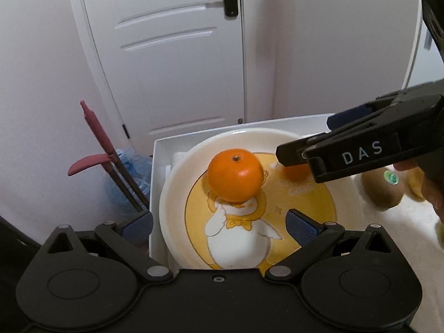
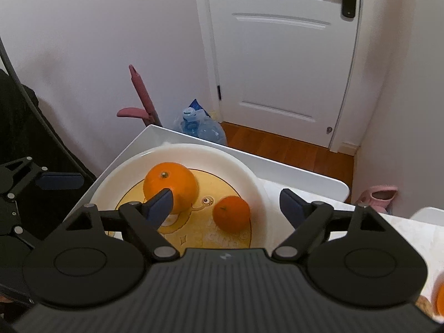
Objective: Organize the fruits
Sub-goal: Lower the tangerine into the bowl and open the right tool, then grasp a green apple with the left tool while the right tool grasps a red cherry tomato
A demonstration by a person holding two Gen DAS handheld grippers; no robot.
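Observation:
A white plate with a yellow cartoon centre sits on the white table. A large orange rests on it, also in the right wrist view. A smaller orange lies to its right on the plate, partly hidden behind the right gripper in the left wrist view. My left gripper is open and empty, low over the plate's near side. My right gripper is open and empty, just above the small orange. A kiwi with a green sticker lies right of the plate.
The white table's edge runs behind the plate. A white door, a pink-handled mop and a blue water bottle stand on the floor beyond. More fruit shows at the right edge.

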